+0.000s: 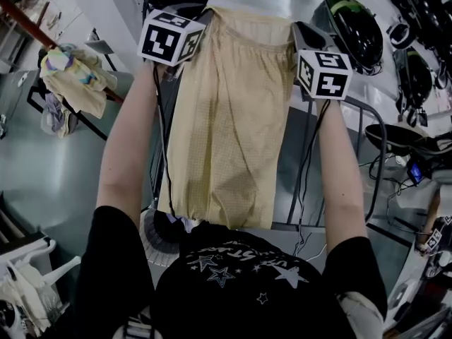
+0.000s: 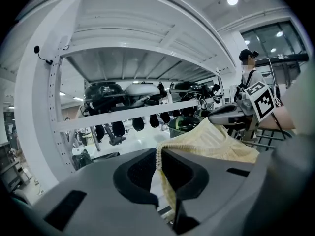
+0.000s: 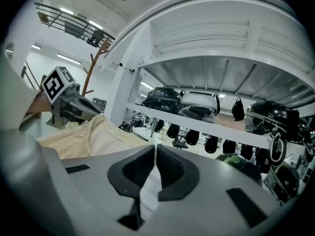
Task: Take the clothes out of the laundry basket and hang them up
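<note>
Head view: left gripper [image 1: 203, 16] and right gripper [image 1: 301, 31] each clamped on pale yellow shorts [image 1: 229, 119]; lettering on black shirt [image 1: 247, 277] unreadable.

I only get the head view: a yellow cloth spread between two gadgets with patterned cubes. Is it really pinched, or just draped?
Observer: Pinched. The left hand-held gripper is shut on the ribbed edge of the pale yellow mesh garment.
Visitor: And the other?
Observer: The right hand-held gripper is shut too, a thin pale strip of fabric between its jaws.
Visitor: What's ahead?
Observer: A white metal rail with dark items hanging beneath it.
</note>
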Motion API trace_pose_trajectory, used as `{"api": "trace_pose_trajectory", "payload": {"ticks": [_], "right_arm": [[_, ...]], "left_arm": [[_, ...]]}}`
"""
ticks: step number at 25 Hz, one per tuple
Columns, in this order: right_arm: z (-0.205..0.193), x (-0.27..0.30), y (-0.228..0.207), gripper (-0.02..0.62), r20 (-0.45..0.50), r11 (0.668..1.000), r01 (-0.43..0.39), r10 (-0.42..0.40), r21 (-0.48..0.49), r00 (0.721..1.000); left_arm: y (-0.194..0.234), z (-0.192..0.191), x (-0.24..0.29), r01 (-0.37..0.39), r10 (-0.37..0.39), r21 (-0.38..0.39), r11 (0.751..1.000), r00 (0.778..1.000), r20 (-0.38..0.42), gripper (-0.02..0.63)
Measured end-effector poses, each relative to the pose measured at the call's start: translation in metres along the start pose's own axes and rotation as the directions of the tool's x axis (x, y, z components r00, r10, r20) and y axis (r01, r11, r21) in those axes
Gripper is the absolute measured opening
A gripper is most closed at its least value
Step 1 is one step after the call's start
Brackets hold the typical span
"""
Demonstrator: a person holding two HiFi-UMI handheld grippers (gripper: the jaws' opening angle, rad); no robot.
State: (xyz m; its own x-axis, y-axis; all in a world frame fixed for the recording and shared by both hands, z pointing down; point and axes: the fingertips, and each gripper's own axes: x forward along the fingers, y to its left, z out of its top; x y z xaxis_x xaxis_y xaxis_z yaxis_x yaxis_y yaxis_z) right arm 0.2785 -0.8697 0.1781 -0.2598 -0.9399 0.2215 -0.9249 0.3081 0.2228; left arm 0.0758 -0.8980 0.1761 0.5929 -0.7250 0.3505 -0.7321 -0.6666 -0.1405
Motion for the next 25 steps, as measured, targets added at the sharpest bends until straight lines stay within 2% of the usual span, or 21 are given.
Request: {"api": "trace_pose_trajectory", "payload": {"ticks": [5,9,15,22,25], "right_arm": [[-0.033,0.018,0.001,0.025,-0.06,1.0,-0.004,0.004,0.007,0.998],[-0.058,0.031,0.005,0.025,-0.114,1.0,-0.012,0.012,0.006,0.993],[-0.086,0.042,0.017,0.026,-0.21,0.992,-0.038,0.012,-0.121,0.978],[-0.107,0.046,0.021,0.039,-0.28,0.988,-0.056,0.014,-0.142,0.96],[-0.112,0.042,0.026,0.075,-0.311,0.981,-0.071,0.013,-0.178,0.95]], "left_arm": [[0.0,-0.029,0.022,0.023,-0.023,-0.011,1.0,0.999,-0.043,0.048],[-0.003,-0.051,0.036,0.028,-0.027,0.009,1.0,0.996,-0.086,0.049],[-0.006,-0.084,0.048,0.007,0.009,0.092,0.996,0.984,-0.178,0.051],[-0.013,-0.1,0.054,0.015,0.004,0.084,0.996,0.976,-0.219,0.064],[-0.017,-0.105,0.054,0.021,0.0,0.084,0.996,0.971,-0.24,0.108]]}}
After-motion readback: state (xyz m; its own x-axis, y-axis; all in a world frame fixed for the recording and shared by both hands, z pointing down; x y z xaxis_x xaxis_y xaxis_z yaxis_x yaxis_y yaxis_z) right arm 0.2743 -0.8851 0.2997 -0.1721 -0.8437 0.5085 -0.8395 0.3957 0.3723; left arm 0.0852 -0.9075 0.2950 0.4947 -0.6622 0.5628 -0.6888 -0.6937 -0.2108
